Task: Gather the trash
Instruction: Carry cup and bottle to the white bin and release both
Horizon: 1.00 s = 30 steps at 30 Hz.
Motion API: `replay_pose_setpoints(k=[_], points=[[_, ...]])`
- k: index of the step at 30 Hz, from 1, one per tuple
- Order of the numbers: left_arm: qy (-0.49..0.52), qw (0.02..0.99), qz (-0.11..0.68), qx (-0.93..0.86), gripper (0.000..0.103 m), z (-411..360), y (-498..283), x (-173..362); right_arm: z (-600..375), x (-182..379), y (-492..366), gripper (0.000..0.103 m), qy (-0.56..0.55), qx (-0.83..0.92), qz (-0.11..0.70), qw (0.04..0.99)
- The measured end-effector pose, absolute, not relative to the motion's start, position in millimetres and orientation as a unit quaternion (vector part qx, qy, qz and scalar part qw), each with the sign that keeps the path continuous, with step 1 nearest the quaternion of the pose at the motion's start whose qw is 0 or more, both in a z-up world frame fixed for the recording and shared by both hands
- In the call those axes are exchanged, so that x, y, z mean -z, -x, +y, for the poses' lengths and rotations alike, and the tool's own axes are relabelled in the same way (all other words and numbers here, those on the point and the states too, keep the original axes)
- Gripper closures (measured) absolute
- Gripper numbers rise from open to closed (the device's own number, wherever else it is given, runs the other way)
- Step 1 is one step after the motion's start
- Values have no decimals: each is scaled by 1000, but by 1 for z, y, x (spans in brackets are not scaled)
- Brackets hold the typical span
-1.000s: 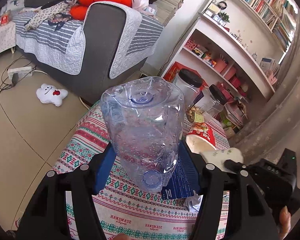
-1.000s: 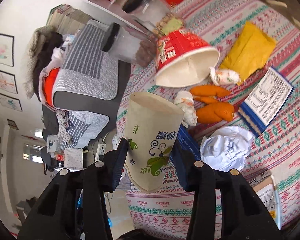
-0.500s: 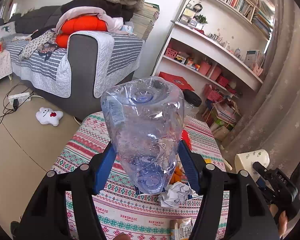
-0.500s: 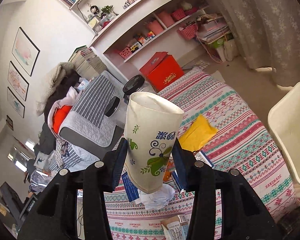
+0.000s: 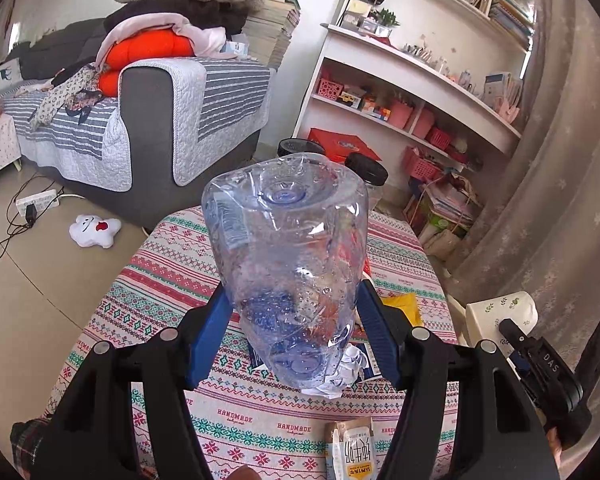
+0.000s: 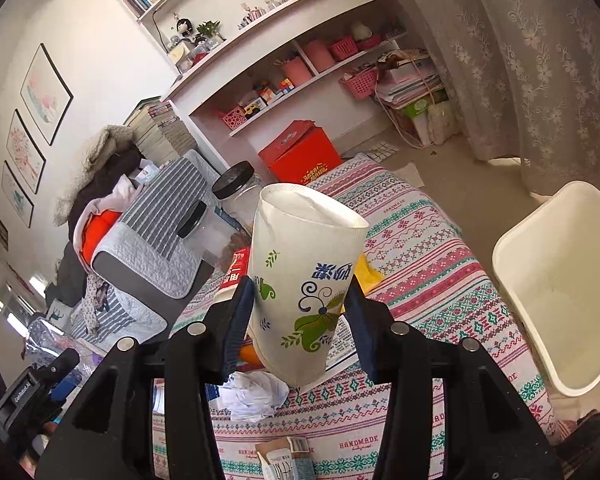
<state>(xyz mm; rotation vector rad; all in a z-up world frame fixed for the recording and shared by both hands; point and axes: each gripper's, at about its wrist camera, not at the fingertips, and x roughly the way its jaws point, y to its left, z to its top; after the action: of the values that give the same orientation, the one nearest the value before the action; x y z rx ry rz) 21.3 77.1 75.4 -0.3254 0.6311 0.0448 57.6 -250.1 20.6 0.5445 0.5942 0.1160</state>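
A: Bottle first, leftmost. Crushed clear plastic water bottle [image 5: 288,264] is clamped between the blue pads of our left gripper [image 5: 294,320], base pointing away from us, cap end toward the camera, held up above the striped patterned tablecloth [image 5: 160,280].

B: Agreed, jaws pressed on its dented sides. Our right gripper [image 6: 300,312]?

A: Jaws clamped on the white paper cup with green leaf and blue print [image 6: 300,280], rim away from us and squashed out of round. It also shows at the right edge of the left view.

B: Farther right, the white plastic bin [image 6: 556,280] stands on the floor just beside the table, mouth open. We judge both items are headed there.

A: Risks: the bottle is thin and already crumpled, so we could have it buckle more and squirt out of the pads if we tilt fast. The cup is soft paper, tapered, gripped near its narrow end; it could slide forward out of the jaws.

B: Also both hands going for one bin mouth, so the grippers may knock together. And the crumpled white paper [image 6: 252,396] plus orange peel [image 6: 246,354] are still on the table; not done.
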Motion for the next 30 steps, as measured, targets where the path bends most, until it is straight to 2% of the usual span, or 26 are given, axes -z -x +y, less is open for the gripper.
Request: replay_pose_setpoints(k=[7,16,20,25,26,27,28,30], points=[[146,941,306,-12,40,65,-22,-78,-261,-36,-53,59,-237,-3,274,932],[127,942,308,21,40,38,-29,-78,-347,-42,-65,59,-216,153,283,922],[117,944,307,38,40,17,-38,-82,-379,-39,-77,58,-178,220,317,905],[98,941,313,83,40,-32,-54,-85,-409,-21,-78,52,-141,256,364,884],[92,940,316,96,40,-46,-57,-84,-415,-18,-73,48,-144,261,362,883],[87,938,319,109,40,-60,-61,-84,-424,-16,-66,33,-152,269,355,882],[82,935,323,123,40,-77,-65,-83,-432,-15,-61,27,-164,280,345,881],[74,929,330,153,40,-110,-72,-82,-452,-15,-47,22,-195,299,325,875]])
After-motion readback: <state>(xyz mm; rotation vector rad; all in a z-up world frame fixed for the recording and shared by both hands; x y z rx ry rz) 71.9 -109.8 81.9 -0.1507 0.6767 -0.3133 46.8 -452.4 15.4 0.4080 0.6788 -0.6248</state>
